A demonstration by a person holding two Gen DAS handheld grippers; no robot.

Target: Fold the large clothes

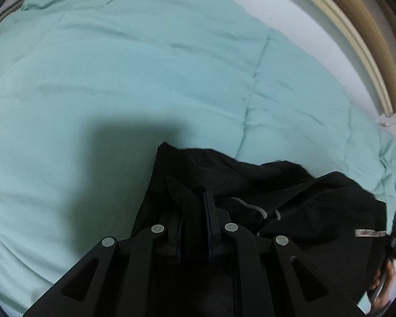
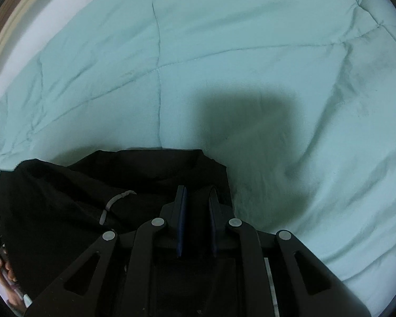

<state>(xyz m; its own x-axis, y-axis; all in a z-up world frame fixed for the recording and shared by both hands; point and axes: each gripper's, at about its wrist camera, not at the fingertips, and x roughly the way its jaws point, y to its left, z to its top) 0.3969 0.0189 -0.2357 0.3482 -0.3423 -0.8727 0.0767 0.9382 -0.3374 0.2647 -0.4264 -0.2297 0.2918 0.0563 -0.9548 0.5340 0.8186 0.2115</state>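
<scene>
Left wrist: black garment between left gripper fingers.

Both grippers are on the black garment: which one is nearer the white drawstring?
Neither clearly. Each wrist view shows the drawstring about equally close: the left gripper has it to its right, the right gripper to its left, so it lies between them on the black garment.

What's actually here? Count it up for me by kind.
Black garment: 1, with a pale drawstring
Teal comforter: 1
Handheld grippers: 2, the left gripper and the right gripper, each clamped on the garment's edge
Total: 4
</scene>
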